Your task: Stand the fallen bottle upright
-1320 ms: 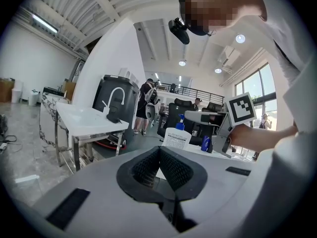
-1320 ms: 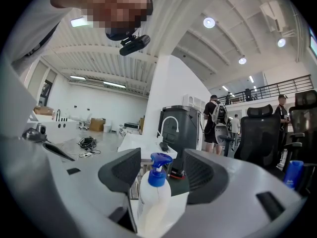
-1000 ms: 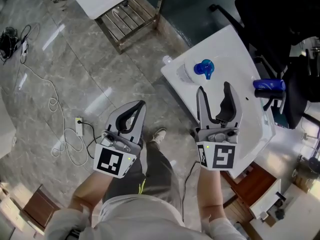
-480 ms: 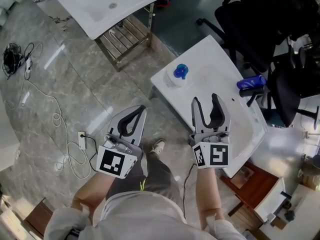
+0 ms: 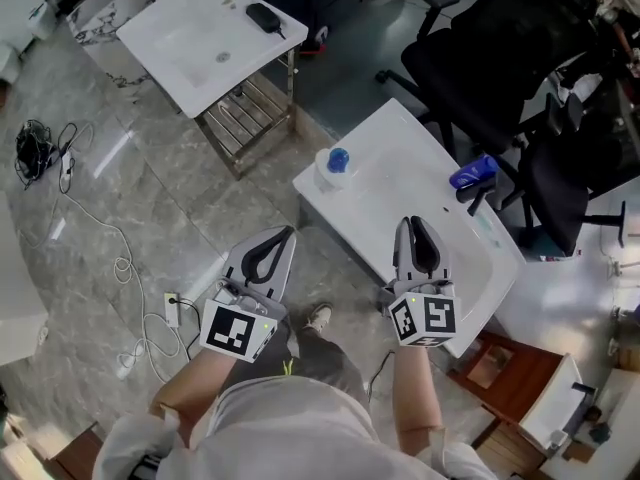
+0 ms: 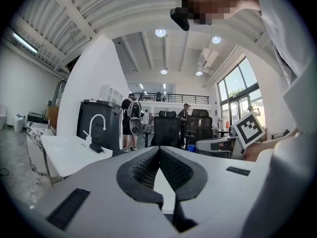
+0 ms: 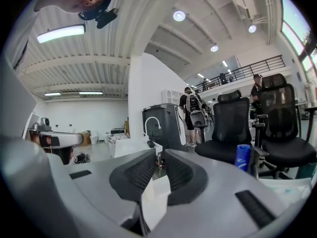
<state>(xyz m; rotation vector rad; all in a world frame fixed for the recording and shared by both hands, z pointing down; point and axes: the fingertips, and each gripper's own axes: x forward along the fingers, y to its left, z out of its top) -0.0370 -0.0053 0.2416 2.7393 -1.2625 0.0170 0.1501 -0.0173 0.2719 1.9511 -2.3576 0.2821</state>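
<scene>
I'm reading the blue-capped bottle (image 5: 335, 163) as the task's thing. It is sitting near the far left corner of the white tabletop (image 5: 400, 193), in the middle of the head view. From above I'm seeing mostly cap and shoulder, so I'm judging that it is already standing upright. A second, all-blue bottle (image 5: 472, 173) is sitting at the tabletop's right edge, beside the armrest (image 5: 470, 200) of a black chair (image 5: 560, 183). The right gripper view is showing it taller than wide, so I'm taking it as upright too, though the head view is leaving me less sure.

That, I think, is why both tools are hanging back. The right hand-held gripper (image 5: 414, 224) is hovering over the near edge of the tabletop, well apart from either bottle, where it can't knock one over. Its jaws have just been closing and are standing almost together, with a narrow slit between the pads and nothing in it. The left hand-held gripper (image 5: 287, 233) is idling out over the floor (image 5: 150, 198), left of the tabletop, its pads pressed together on nothing. One tool looks like enough for this job.

Both forearms are reaching up from the bottom of the frame, side by side. The grippers are pointing roughly level toward the top of the frame, their marked backs turned up to the head camera.
</scene>
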